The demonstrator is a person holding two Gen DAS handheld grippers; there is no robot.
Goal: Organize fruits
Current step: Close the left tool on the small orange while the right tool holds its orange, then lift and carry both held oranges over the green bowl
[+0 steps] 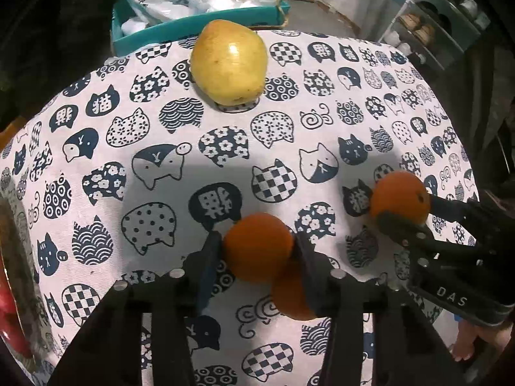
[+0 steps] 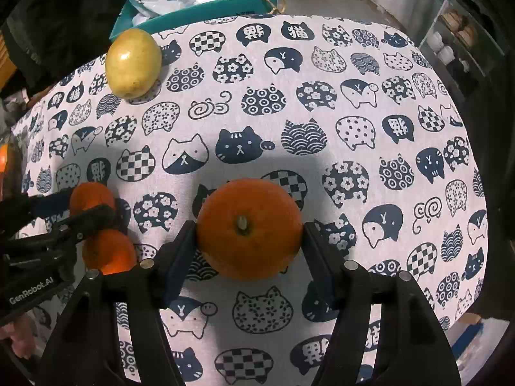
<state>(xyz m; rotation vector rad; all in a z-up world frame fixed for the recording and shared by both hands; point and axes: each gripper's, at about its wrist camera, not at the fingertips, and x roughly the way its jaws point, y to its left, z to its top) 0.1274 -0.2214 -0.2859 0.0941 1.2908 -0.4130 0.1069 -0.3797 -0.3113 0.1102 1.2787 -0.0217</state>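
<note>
My left gripper is shut on a small orange above the cat-print tablecloth. A second small orange lies on the cloth just below and behind it. My right gripper is shut on a larger orange, stem end toward the camera. In the left wrist view the right gripper holds that orange at the right. In the right wrist view the left gripper and its orange sit at the left, the loose orange below. A yellow pear stands at the table's far side, also in the right wrist view.
A teal box with plastic bags stands beyond the table's far edge. A shelf unit is at the far right. Something red shows at the left edge of the left wrist view. Dark clothing hangs at the far left.
</note>
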